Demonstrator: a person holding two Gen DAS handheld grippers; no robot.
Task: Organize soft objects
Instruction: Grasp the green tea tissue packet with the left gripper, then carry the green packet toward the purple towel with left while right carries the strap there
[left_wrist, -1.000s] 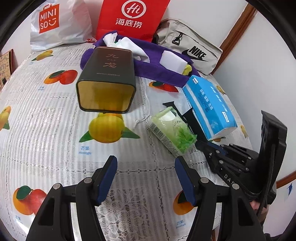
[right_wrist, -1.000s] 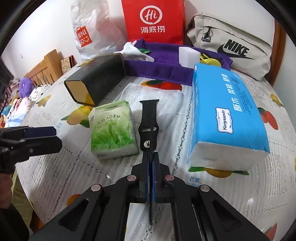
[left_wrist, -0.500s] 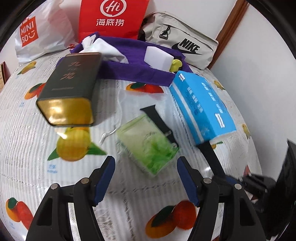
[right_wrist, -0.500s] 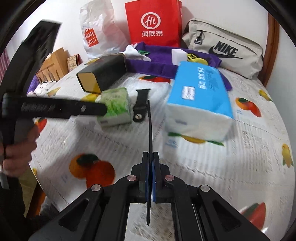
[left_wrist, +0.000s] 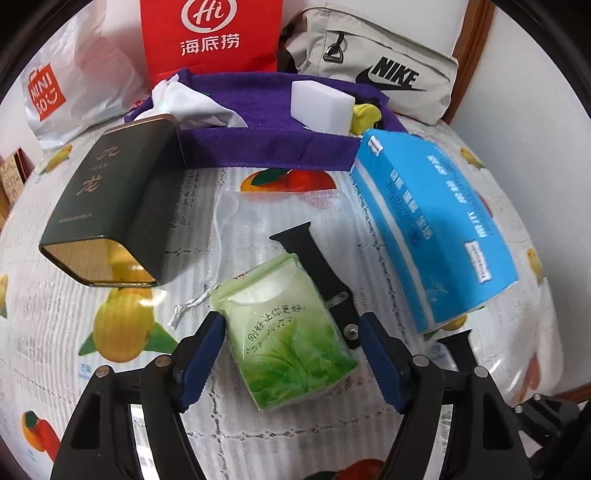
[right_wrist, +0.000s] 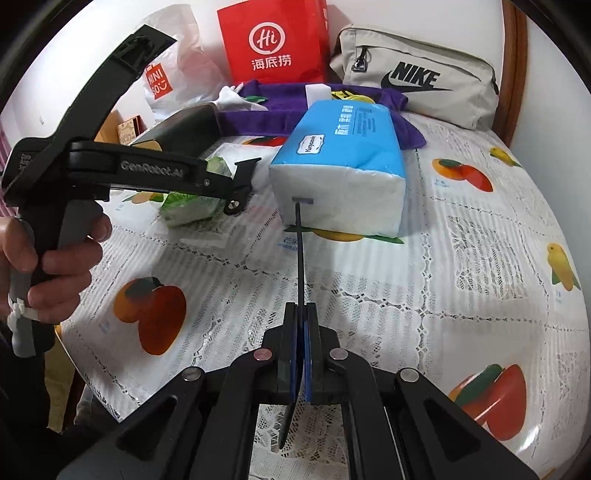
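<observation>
Left gripper was spread wide around the green tissue pack (not touching), right gripper pinched a black strap.

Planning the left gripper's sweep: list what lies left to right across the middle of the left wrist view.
Dark rectangular tin with gold lettering → green plastic tissue pack → black watch strap with metal stud → blue plastic tissue pack.
</observation>
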